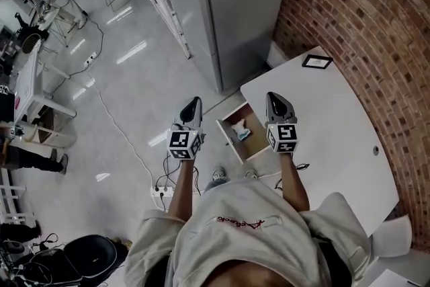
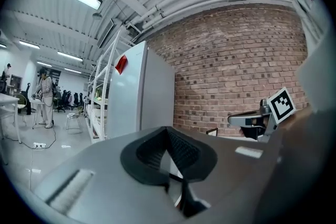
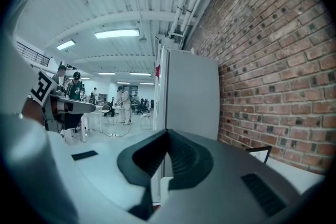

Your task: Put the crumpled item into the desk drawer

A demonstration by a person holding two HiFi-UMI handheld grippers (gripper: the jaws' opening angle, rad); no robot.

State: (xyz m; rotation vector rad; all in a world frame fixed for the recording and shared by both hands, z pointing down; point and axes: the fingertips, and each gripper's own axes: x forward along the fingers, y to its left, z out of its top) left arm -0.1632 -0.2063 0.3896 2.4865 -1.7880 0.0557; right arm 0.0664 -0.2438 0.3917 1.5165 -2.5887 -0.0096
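Crumpled item, a pale blue-white wad, lies in open drawer; left gripper at 10 o'clock, right gripper at 2, both closed, empty.

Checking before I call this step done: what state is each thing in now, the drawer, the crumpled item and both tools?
Desk drawer: pulled open.
Crumpled item: lying inside the drawer, not held.
Left tool: shut, empty, left of the drawer.
Right tool: shut, empty, right of the drawer.
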